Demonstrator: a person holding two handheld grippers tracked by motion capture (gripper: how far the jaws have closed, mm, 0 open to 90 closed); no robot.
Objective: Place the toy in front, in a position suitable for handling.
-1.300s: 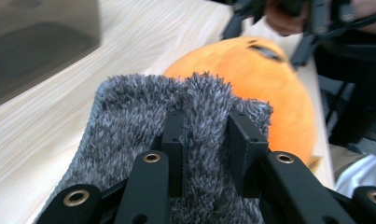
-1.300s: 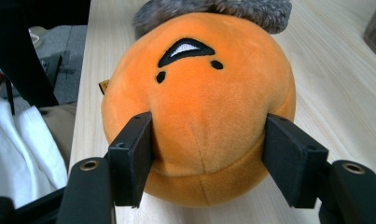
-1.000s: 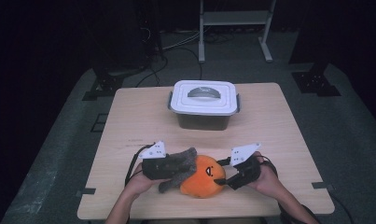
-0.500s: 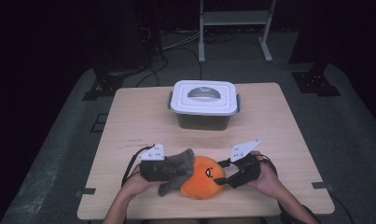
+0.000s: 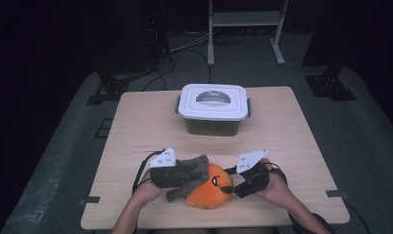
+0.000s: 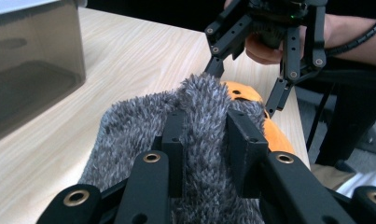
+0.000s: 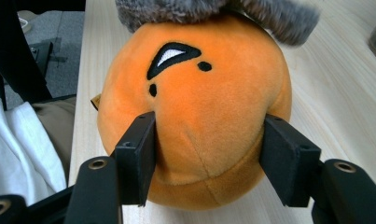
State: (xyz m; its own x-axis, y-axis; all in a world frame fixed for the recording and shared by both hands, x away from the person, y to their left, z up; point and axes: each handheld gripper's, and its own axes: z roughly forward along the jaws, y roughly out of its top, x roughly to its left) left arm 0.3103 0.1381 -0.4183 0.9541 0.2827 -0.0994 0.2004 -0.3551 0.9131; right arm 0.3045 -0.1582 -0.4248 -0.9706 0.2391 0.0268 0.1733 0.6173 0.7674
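Note:
An orange round plush toy [image 5: 208,187] with a grey furry tuft [image 5: 189,170] lies at the table's near edge. My left gripper [image 5: 177,175] is shut on the grey tuft [image 6: 143,121]; the left gripper view has the fur pinched between its pads [image 6: 174,140]. My right gripper [image 5: 229,180] comes in from the right. Its jaws have just been closing with the orange plush [image 7: 199,93] between them, and both pads [image 7: 139,154] now press into its sides. From the left gripper view, the right gripper [image 6: 244,87] stands at the toy's far side.
A dark translucent box with a white lid and handle [image 5: 213,107] stands shut at the table's far middle, and its wall [image 6: 27,70] is near in the left gripper view. Bare wooden table [image 5: 291,126] lies between it and the toy. Stands and cables sit on the floor beyond.
The right gripper's jaws have drawn in around the orange plush. Both hands and the toy stay where they were.

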